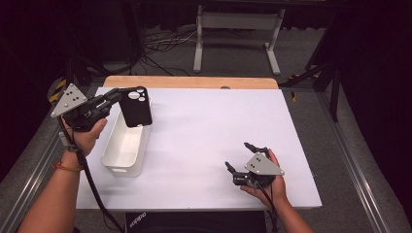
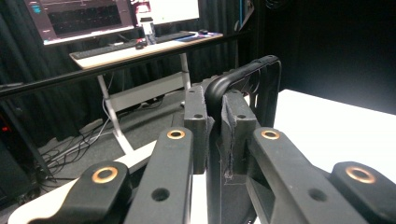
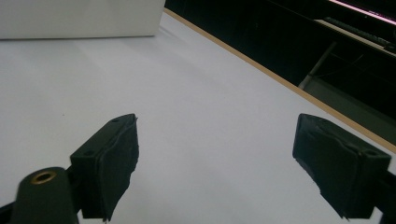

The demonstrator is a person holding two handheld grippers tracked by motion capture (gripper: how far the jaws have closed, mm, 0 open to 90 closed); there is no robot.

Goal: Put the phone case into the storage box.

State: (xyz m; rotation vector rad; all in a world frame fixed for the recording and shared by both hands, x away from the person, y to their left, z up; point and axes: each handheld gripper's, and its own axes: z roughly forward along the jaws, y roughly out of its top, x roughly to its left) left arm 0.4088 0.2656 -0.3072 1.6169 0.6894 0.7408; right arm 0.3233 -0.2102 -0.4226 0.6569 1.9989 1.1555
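A black phone case (image 1: 135, 107) hangs upright in the air over the far end of a white bin (image 1: 124, 145). My left gripper (image 1: 116, 95) is shut on the case's upper edge; in the left gripper view both pads clamp the thin black rim of the case (image 2: 243, 77). My right gripper (image 1: 240, 158) rests low on the white table near the front right, jaws spread wide. In the right gripper view its fingers (image 3: 109, 163) stand far apart with bare table between them.
The white table (image 1: 204, 126) has a wooden strip (image 1: 189, 81) along its far edge. The bin's side wall (image 3: 79, 18) shows far off in the right gripper view. Beyond the table stand a white desk frame (image 1: 238, 29) and floor cables (image 1: 160, 46).
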